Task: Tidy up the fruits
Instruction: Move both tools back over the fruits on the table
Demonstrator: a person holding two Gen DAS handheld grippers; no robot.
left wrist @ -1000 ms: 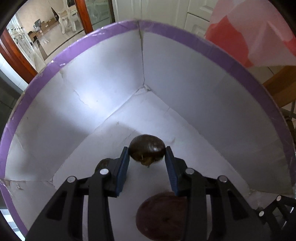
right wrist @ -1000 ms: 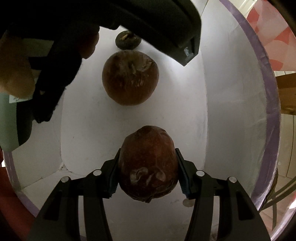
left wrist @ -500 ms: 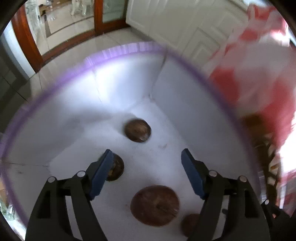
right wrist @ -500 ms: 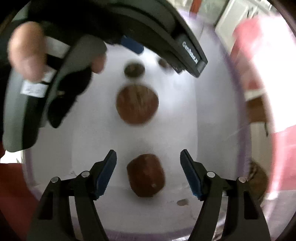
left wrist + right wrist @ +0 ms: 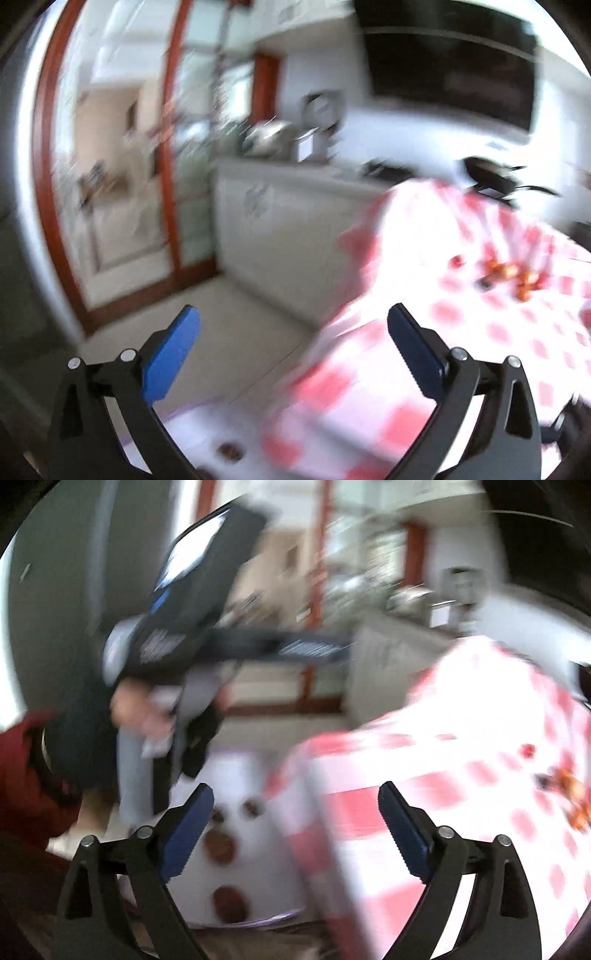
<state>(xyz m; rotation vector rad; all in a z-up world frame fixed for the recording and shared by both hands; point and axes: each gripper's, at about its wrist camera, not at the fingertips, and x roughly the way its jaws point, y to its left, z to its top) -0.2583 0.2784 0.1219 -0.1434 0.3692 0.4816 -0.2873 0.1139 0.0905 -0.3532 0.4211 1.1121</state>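
Left tool (image 5: pixel 293 328) has just been spreading wide, nothing between its jaws; right tool (image 5: pixel 295 806) likewise. Four brown fruits (image 5: pixel 219 845) lie in the white box (image 5: pixel 269 871) below the checkered table's (image 5: pixel 461 775) left edge.

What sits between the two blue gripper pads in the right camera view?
Nothing is held in the right gripper; the gap shows the white box and checked tablecloth beyond.

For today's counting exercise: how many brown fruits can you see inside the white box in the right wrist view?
4: two small ones at the back, a larger one mid-box, one nearest the camera. Blur or the gripper may hide others.
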